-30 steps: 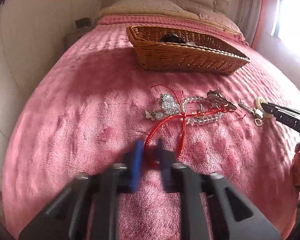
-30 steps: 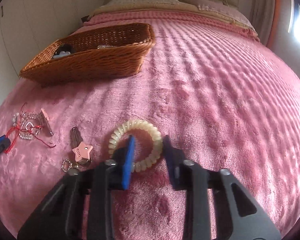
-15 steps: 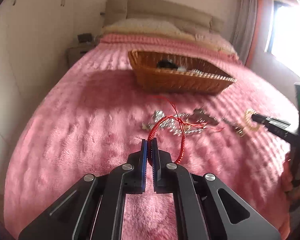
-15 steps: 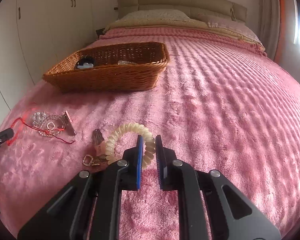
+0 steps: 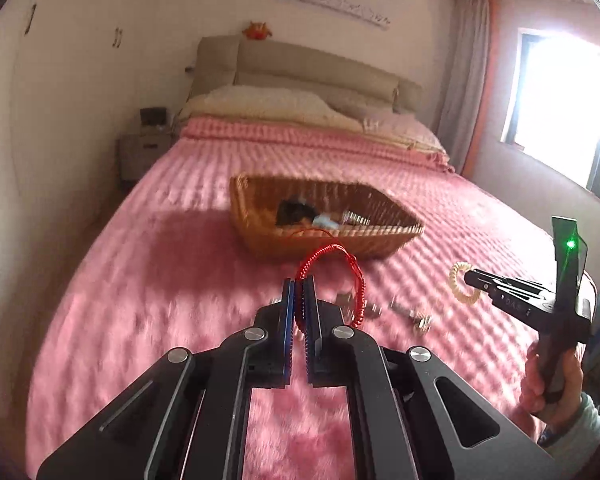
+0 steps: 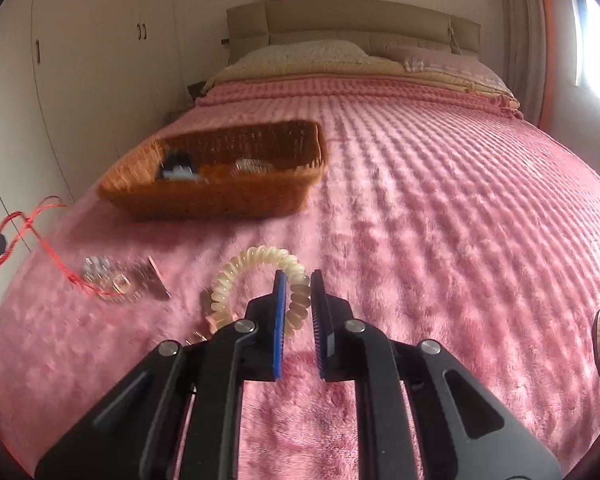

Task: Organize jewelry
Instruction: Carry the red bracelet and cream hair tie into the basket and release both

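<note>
My left gripper (image 5: 299, 294) is clamped on the red cord (image 5: 332, 264), pads nearly together with the cord pinched between them; its loop stands up above the fingertips and hangs down on the right side, off the blanket (image 5: 160, 280). Right gripper (image 6: 299, 294) is closed on the coil tie (image 6: 256, 280), gripping its right side; the rest of the ring sticks out left of the fingers, above the blanket. Basket (image 6: 220, 196) sits further up the bed, dark item (image 6: 176, 164) and a few small pieces inside, too blurred to name. Loose pile (image 6: 120, 280) of clear beads and a clip lies on the blanket left of the tie, a thin red thread running from it up to the cord. More small metal pieces (image 5: 412, 312) lie between the two grippers. Right hand (image 5: 552, 384) shows at the left view's edge
</note>
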`<action>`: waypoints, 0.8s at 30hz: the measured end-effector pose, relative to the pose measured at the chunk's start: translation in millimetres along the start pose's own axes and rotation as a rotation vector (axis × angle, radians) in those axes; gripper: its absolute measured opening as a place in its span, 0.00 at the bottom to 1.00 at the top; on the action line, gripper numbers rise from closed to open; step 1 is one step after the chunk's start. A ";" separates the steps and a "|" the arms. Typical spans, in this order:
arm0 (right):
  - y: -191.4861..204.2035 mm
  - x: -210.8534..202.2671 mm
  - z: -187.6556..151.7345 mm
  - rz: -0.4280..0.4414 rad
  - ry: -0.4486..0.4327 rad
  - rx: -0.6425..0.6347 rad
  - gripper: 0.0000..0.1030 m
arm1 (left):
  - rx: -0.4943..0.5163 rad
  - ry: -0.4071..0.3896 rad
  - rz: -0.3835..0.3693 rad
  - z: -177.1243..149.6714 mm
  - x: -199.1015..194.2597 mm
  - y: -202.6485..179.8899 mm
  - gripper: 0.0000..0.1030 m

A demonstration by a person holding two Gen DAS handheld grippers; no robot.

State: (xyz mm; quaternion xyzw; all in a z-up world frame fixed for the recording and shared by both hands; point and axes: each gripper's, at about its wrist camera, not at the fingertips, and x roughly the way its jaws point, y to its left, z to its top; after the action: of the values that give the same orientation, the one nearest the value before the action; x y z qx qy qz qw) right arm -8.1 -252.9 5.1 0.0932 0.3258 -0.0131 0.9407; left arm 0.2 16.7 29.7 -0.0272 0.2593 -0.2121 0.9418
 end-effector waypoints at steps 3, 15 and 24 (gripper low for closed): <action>6.3 -13.4 22.1 0.018 -0.036 -0.007 0.10 | 0.026 -0.034 -0.002 19.1 3.0 -6.8 0.02; 52.3 34.6 138.5 -0.034 -0.087 -0.118 0.10 | 0.027 -0.116 0.001 118.9 75.9 -9.4 0.02; 64.2 128.5 167.5 -0.035 0.048 -0.106 0.10 | -0.029 -0.034 0.082 126.6 173.3 11.5 0.02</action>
State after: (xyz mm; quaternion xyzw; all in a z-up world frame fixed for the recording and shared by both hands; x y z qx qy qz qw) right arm 200.8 -215.9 65.8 0.0378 0.3501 -0.0100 0.9359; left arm 202.2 -52.0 54.6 -0.0337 0.2473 -0.1689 0.9535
